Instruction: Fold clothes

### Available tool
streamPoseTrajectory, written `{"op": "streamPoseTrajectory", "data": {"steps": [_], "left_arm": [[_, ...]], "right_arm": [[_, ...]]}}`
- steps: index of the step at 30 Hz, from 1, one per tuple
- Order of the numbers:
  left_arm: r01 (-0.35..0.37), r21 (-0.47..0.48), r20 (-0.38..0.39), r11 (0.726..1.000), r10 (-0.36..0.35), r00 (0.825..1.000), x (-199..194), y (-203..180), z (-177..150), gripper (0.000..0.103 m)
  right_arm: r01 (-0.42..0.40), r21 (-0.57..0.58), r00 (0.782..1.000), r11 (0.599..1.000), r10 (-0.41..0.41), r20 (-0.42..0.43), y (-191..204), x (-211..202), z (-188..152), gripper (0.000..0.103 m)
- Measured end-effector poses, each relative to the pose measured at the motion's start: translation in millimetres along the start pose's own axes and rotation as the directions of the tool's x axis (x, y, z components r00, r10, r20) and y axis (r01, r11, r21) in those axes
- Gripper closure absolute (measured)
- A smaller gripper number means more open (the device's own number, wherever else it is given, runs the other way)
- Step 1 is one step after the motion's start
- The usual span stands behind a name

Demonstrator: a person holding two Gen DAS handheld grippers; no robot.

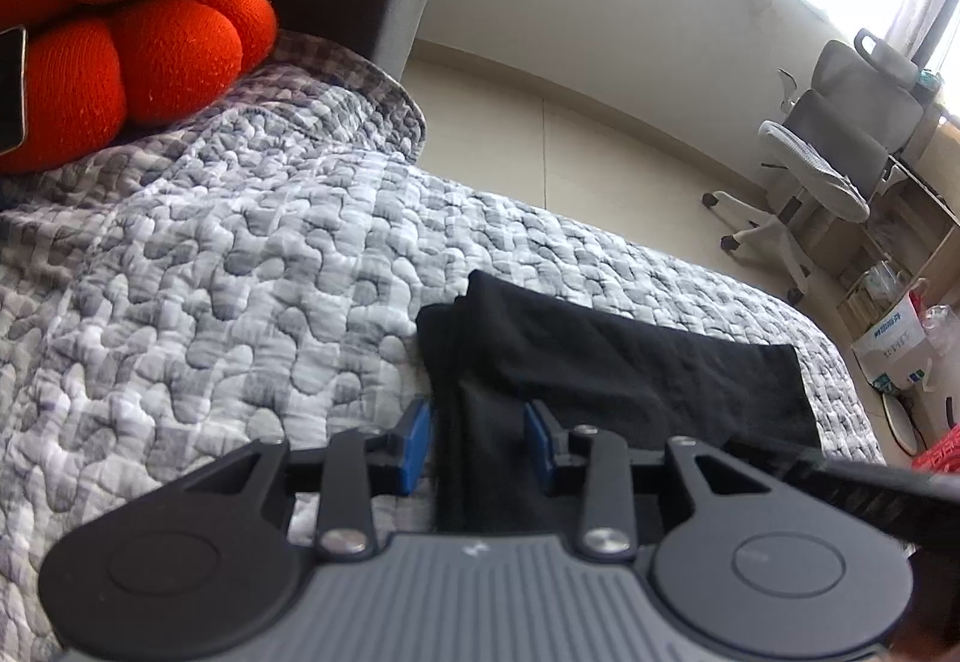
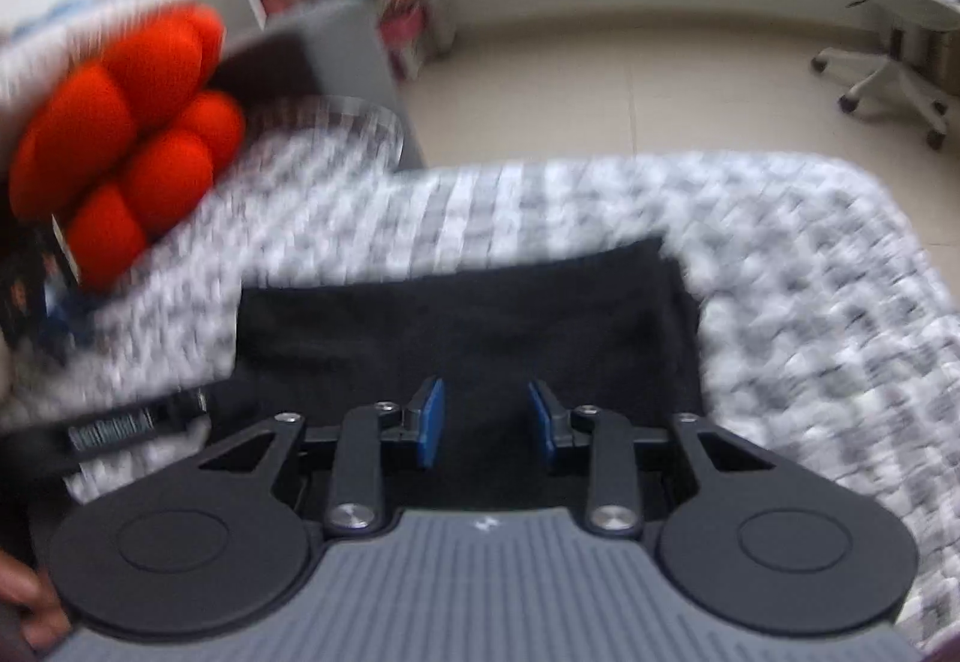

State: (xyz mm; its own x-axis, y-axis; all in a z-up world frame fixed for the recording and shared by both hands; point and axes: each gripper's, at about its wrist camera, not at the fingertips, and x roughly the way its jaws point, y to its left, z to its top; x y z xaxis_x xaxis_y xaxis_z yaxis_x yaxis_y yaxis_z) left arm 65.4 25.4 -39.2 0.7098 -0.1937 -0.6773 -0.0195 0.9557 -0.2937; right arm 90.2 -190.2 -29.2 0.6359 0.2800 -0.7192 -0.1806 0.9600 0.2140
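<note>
Black garment (image 1: 600,368) lies on the quilt (image 1: 240,272) of the bed, lower centre-right of the left wrist frame, near the bed's far edge. It shows stacked layers: an upper panel laid across a lower one, with a doubled edge at the left end. It already forms a compact, roughly rectangular shape, so it reads as at least partly folded. This fits either a fold in progress or a finished fold being squared up; the frames do not settle which.

Left gripper (image 1: 477,443): the blue fingers (image 1: 417,443) stand apart at about a medium gap, straddling the garment's near left edge. The left finger sits over quilt just beside the cloth, the right one over the cloth. The cloth is not pinched. Judged reason: this pose suits closing on the layered edge, or having just let it go.

Right gripper (image 2: 487,422): fingers (image 2: 433,422) apart at a similar gap, nothing between them, hovering over the middle of the garment (image 2: 468,326) at frame centre. This frame is motion-blurred, so contact with the cloth cannot be told.

Pose: both grippers point forward and down across the bed toward its far edge. The left is low, close to the quilt. The right looks higher and more overhead. Part of a hand (image 2: 27,602) shows at the right view's lower left corner.

Red cushion (image 1: 120,2) sits upper left, well apart from the garment.
</note>
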Motion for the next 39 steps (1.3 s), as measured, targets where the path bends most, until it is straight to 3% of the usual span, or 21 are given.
{"op": "streamPoseTrajectory", "data": {"steps": [6,11,19,24,33,39], "left_arm": [[-0.019,0.003,-0.010,1.000,0.019,1.000,-1.4,1.8,-0.8,0.068],[-0.017,0.037,-0.011,0.999,0.017,1.000,-4.3,-2.5,-6.0,0.067],[-0.024,0.040,-0.006,0.999,0.025,1.000,-10.3,-2.8,-8.3,0.065],[-0.038,0.043,-0.013,0.998,0.039,0.999,-13.4,-4.3,-14.8,0.065],[-0.004,0.087,0.017,0.996,0.002,1.000,-43.4,-23.0,-26.1,0.065],[0.047,-0.010,-0.021,0.999,-0.047,0.999,-46.9,-7.1,-30.3,0.063]], "right_arm": [[0.008,-0.045,0.999,0.999,-0.006,0.042,7.9,-5.8,-1.4,0.068],[0.009,-0.095,1.000,0.995,-0.009,-0.001,14.3,4.6,-5.4,0.068],[0.021,-0.089,0.999,0.996,-0.018,0.034,10.1,-6.8,-6.6,0.067],[0.044,-0.088,0.999,0.995,-0.042,0.022,4.2,-13.3,-11.1,0.064],[0.028,-0.049,1.000,0.998,-0.029,-0.007,-15.2,-28.0,-20.3,0.064],[0.030,-0.011,1.000,0.999,-0.030,-0.004,-28.9,-44.2,-32.2,0.060]]}}
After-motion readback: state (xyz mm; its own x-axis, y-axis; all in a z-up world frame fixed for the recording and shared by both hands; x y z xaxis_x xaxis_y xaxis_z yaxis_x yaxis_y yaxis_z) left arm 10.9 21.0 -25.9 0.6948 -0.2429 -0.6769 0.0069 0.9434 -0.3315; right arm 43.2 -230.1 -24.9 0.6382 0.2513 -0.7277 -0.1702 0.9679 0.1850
